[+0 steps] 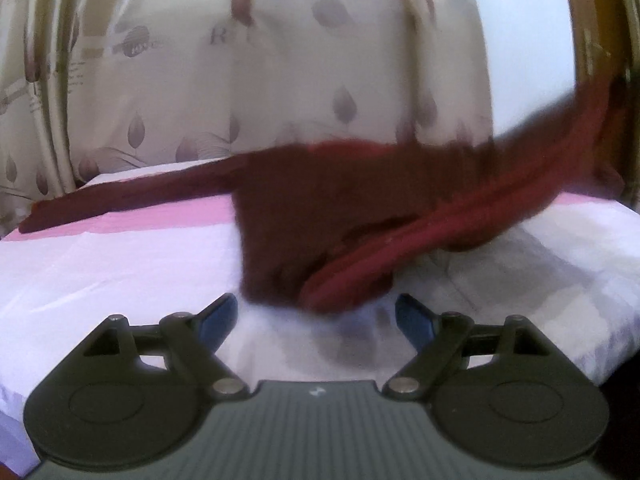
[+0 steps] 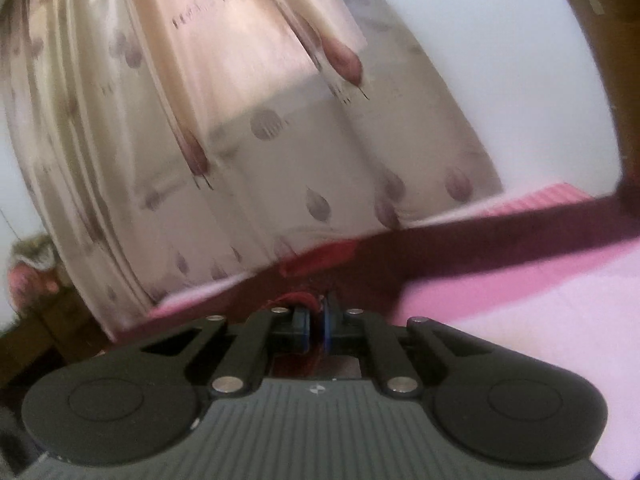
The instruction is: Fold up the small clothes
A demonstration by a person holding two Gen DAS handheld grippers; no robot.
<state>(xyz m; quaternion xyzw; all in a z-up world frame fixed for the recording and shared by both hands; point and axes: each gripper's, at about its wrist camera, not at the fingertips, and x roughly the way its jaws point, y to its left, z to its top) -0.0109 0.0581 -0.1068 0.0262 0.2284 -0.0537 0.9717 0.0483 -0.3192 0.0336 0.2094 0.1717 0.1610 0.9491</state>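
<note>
A dark red garment (image 1: 320,216) lies partly on the pink and white bed (image 1: 100,272). Its right part rises off the bed toward the upper right of the left wrist view. My left gripper (image 1: 315,316) is open and empty just in front of the garment's near edge, low over the sheet. My right gripper (image 2: 316,320) is shut on an edge of the garment (image 2: 500,236), which stretches away to the right over the bed (image 2: 540,320). Both views are blurred by motion.
A beige curtain with leaf prints (image 1: 240,92) hangs behind the bed; it also shows in the right wrist view (image 2: 240,140). A wooden door frame (image 1: 600,60) stands at the right. A wooden piece of furniture (image 2: 44,320) stands left of the bed.
</note>
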